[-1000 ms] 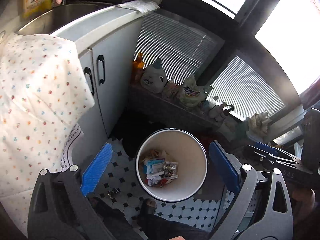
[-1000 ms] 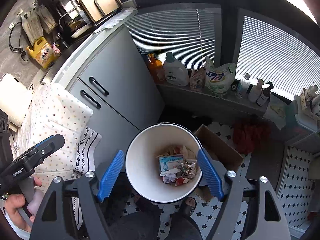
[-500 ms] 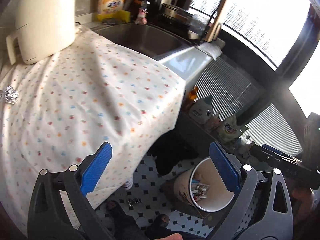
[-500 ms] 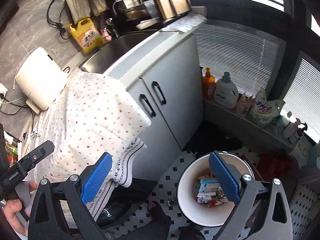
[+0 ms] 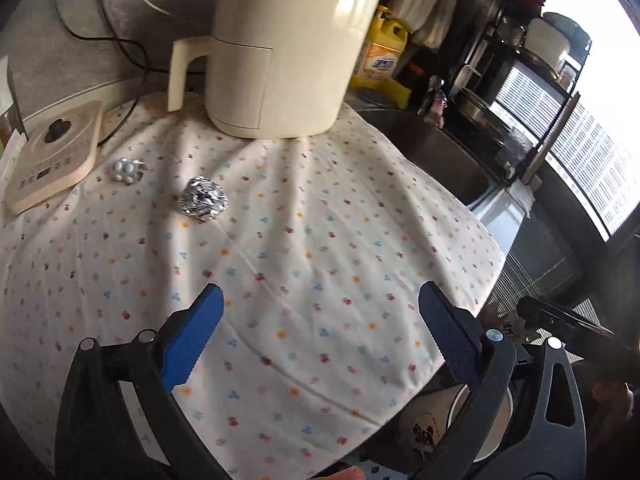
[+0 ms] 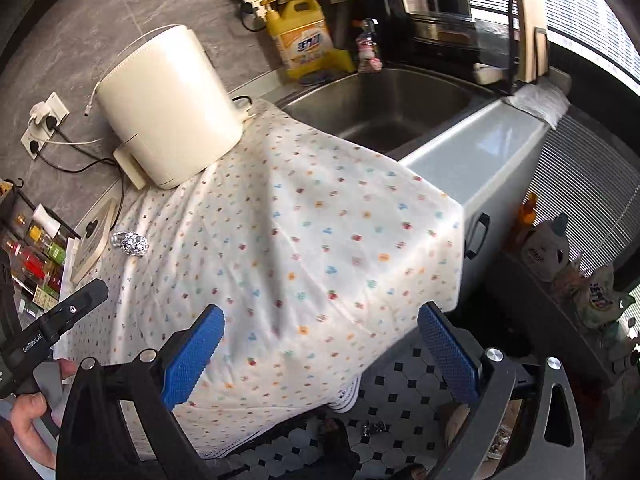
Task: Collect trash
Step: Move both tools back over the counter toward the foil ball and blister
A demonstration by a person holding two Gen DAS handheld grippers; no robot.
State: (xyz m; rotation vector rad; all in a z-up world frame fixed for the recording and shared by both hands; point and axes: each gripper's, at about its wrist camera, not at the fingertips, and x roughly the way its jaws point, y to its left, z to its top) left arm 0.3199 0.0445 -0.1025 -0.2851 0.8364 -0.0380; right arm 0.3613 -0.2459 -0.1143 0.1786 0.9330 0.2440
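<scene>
A crumpled foil ball [image 5: 203,204] and a small blister pack [image 5: 128,170] lie on the dotted tablecloth [image 5: 320,240], well beyond my left gripper [image 5: 320,320]. That gripper hangs over the cloth, open, with nothing between its blue pads. My right gripper [image 6: 320,332] is open and empty too, above the cloth's hanging front edge. From the right wrist the foil ball [image 6: 134,244] shows far left. The white bin's rim [image 5: 480,420] peeks out below the table's corner. A shiny wrapper [image 6: 374,426] lies on the tiled floor.
A cream appliance [image 5: 280,60] stands at the back of the cloth, beside a flat cream device [image 5: 52,152]. To the right are the steel sink [image 6: 392,108], a yellow detergent jug [image 6: 304,40] and a grey cabinet [image 6: 492,184]. Bottles crowd a rack [image 6: 36,256] at left.
Both grippers have swung up and away from the bin on the floor to over the clothed table. The foil ball and blister pack have come into view; the bin has slid almost out.
</scene>
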